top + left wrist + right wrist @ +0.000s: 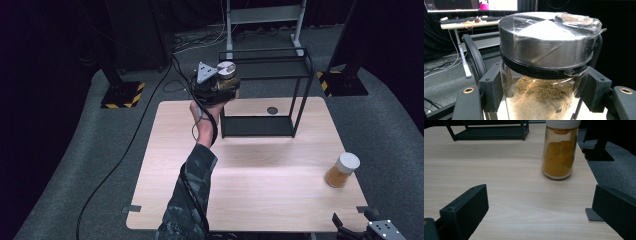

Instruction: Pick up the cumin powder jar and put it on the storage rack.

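The high view shows the left gripper (226, 84) held up in the air above the far left part of the table (250, 200), just beside the top left corner of a black rack (295, 100). The left hand (202, 117) grips its handle, and a sleeve (192, 195) comes in from the near edge. Its jaws are clamped on a jar (227, 76) with a dark lid, which hangs free of the table and is level with the top frame of the rack. In the left gripper view the jar (544, 82) stands upright between the two black pads, which press on the glass from both sides just under the lid (546, 40); brown powder fills the lower part, and clear tape lies over the lid. A second jar (342, 170), with a white lid and orange powder, stands on the right side of the table, near the right edge. The right gripper (362, 231) rests low at the near right corner. In the right gripper view its jaws are wide apart with nothing between them, and the orange jar (560, 150) stands farther off, well apart from them.
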A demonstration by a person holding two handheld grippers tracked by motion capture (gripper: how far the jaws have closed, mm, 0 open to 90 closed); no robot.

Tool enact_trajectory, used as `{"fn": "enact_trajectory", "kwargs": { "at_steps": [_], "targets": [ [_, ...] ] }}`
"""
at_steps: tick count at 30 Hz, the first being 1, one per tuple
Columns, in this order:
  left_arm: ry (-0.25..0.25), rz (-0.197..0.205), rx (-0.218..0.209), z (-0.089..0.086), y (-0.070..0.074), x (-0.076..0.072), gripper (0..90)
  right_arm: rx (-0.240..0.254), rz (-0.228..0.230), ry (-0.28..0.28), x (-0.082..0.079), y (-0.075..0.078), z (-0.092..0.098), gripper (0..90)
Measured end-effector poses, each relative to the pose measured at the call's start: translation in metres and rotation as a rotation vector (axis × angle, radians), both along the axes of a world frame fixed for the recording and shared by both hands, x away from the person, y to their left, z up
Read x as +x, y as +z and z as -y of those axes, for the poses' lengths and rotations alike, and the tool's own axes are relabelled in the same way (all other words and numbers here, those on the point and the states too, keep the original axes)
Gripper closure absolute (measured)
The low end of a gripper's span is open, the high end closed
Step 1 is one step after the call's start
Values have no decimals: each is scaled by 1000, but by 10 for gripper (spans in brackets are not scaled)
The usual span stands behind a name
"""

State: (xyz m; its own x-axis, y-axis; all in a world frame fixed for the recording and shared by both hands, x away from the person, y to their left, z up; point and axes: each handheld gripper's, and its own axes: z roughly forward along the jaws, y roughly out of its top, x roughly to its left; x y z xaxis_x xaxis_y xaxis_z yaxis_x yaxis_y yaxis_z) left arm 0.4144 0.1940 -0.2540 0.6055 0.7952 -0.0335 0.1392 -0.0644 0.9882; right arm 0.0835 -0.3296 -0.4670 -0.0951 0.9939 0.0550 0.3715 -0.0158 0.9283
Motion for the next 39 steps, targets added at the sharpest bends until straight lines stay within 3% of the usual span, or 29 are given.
{"fn": "enact_trajectory", "kwargs": {
  "at_steps": [7,11,18,23,25,29,32,39],
  "targets": [
    [5,6,-9,1,10,6,300,2,-4,-6,0,-1,1,0],
    [18,16,15,3,20,11,300,-6,-7,-6,1,-2,2,0],
    [27,13,13,8,28,21,300,-7,-11,-11,1,-3,4,0],
    [28,6,0,10,29,29,300,-14,-17,-6,2,-3,4,0],
    [25,3,18,10,33,33,300,-15,-18,-6,2,-3,4,0],
    [33,-10,3,17,32,40,300,-19,-19,-5,2,-4,3,0],
    [33,-19,18,19,34,45,300,-23,-20,-3,3,-4,3,0],
    [48,-34,-3,24,34,56,300,-21,-17,10,3,-4,2,0]
  ]
}}
